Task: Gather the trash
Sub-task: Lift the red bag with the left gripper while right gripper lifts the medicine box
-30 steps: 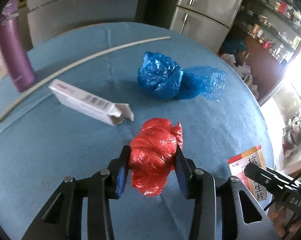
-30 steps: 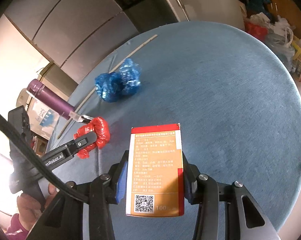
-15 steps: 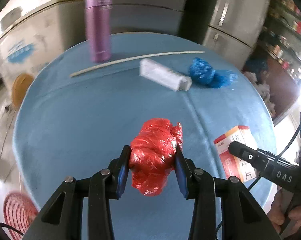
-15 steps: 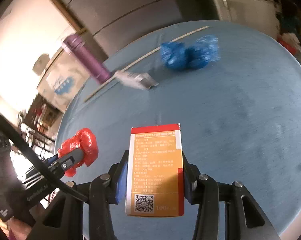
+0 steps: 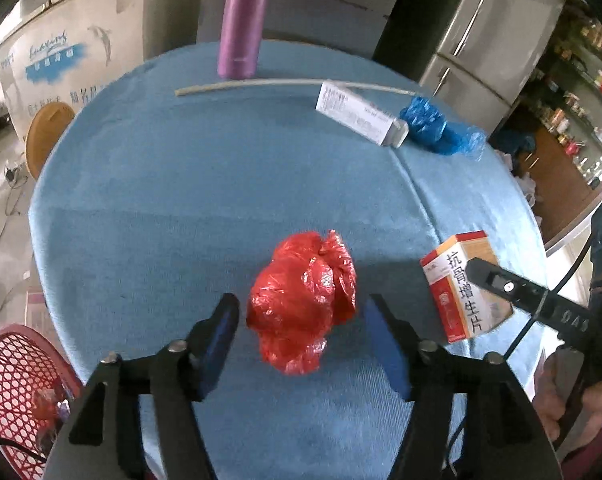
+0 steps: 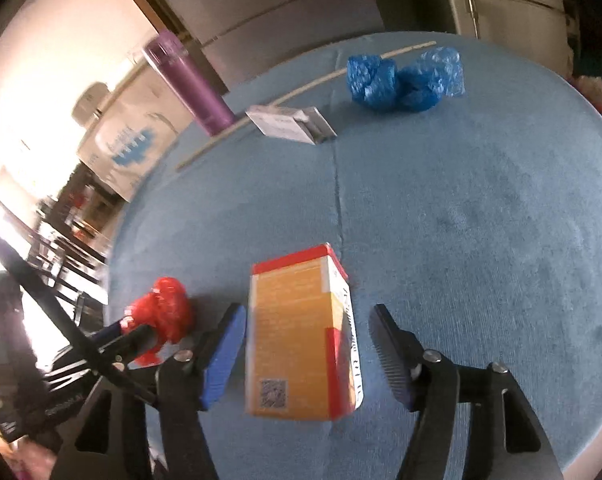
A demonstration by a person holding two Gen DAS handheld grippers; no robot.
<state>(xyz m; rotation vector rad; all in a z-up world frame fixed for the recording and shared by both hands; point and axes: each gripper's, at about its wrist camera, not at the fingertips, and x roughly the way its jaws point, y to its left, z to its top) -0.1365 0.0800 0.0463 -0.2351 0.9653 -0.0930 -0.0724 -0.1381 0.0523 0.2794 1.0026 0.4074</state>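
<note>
The left gripper point(image 5: 301, 320) is angled downward. The right gripper point(image 6: 307, 340) is angled likewise. Both sets of jaws have just been opened, nothing clamped.

Both grippers' jaws have just been opening. The left gripper point(image 5: 301, 320), clamped on the crumpled red bag point(image 5: 303, 302) a second ago, now stands with a gap between each pad and the bag, which sits loose between them. The right gripper point(image 6: 307, 344) no longer pinches the orange box point(image 6: 301, 336); the box now tilts free between the spread pads. In the left wrist view a red mesh basket point(image 5: 11, 384) has come into sight at lower left, beside the blue table point(image 5: 181, 200).
</note>
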